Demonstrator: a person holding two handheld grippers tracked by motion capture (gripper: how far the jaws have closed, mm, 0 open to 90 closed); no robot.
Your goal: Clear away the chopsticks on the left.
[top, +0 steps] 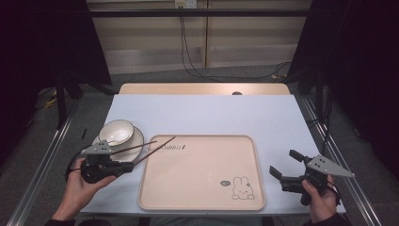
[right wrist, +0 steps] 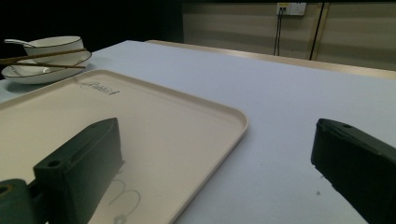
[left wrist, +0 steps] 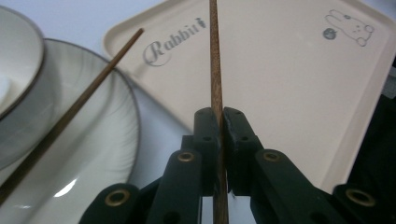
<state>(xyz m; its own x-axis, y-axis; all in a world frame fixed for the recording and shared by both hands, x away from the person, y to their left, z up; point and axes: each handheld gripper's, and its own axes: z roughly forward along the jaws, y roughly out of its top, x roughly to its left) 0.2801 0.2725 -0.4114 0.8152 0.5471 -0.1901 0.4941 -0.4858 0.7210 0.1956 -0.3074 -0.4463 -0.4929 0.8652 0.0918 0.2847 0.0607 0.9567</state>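
At the lower left of the high view, the left claw (top: 126, 165) pinches one chopstick (top: 155, 149), whose tip reaches over the tray (top: 202, 197). A second chopstick (top: 136, 147) rests across the plate (top: 133, 149). At the lower right, the right claw (top: 285, 164) stands spread above the table (top: 211, 113).

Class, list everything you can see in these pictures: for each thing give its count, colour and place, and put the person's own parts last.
Wooden chopsticks: two, brown; one clamped in the left tool, one lying across the plate.
White ceramic bowl: one, on the plate, spoon inside.
White ceramic plate: one, left of the tray.
Beige plastic tray: one, rabbit print, table centre.
Light blue table: one.
Left tool: black, shut on a chopstick.
Right tool: black, open, right of the tray.
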